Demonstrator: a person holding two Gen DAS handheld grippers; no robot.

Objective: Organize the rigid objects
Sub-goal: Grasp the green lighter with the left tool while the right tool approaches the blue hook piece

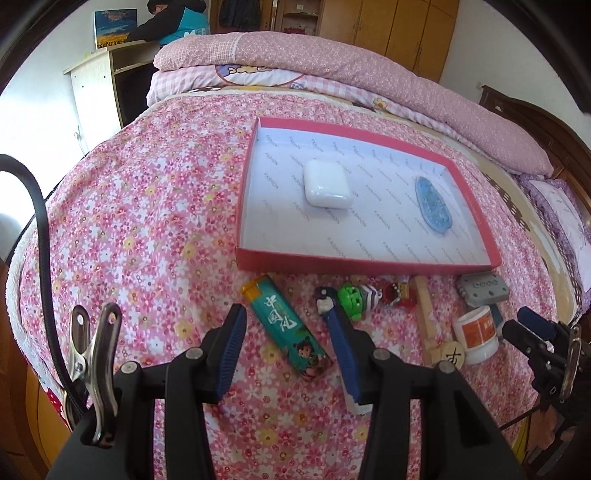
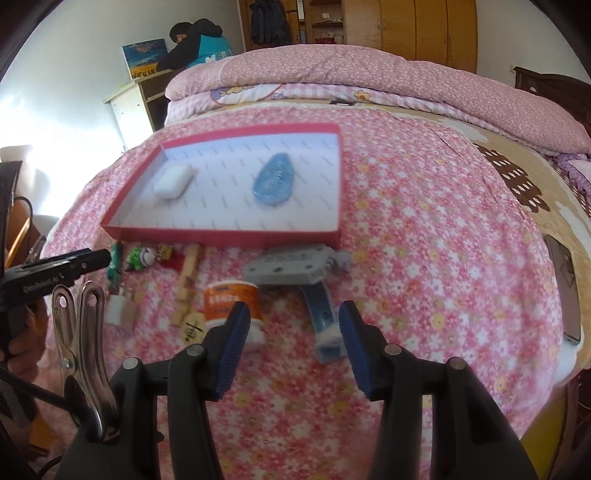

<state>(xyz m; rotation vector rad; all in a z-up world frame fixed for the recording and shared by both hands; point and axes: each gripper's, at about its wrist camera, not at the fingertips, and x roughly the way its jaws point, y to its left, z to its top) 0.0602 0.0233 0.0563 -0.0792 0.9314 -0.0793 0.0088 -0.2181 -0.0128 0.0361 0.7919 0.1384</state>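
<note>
A red-rimmed box [image 1: 369, 264] [image 2: 221, 236] lies on the floral bed, holding a white case [image 1: 325, 183] [image 2: 173, 181] and a blue oval piece [image 1: 433, 205] [image 2: 274, 183]. In front of it lie a teal lighter [image 1: 288, 328] [image 2: 115, 264], a green toy [image 1: 356, 301], a red toy [image 1: 399, 293], a wooden stick [image 1: 428, 321] [image 2: 188, 284], a white-orange jar [image 1: 476, 336] [image 2: 232, 299] and a grey-blue tool [image 1: 482, 290] [image 2: 295, 267]. My left gripper [image 1: 291, 354] is open over the lighter. My right gripper [image 2: 295, 343] is open, between the jar and the tool's blue handle.
Folded pink quilts [image 1: 332, 70] lie across the bed's far side. A phone [image 2: 565, 291] lies near the bed's right edge. A person [image 1: 173, 22] stands at a white cabinet at the back left. Wooden wardrobes [image 2: 424, 29] line the back wall.
</note>
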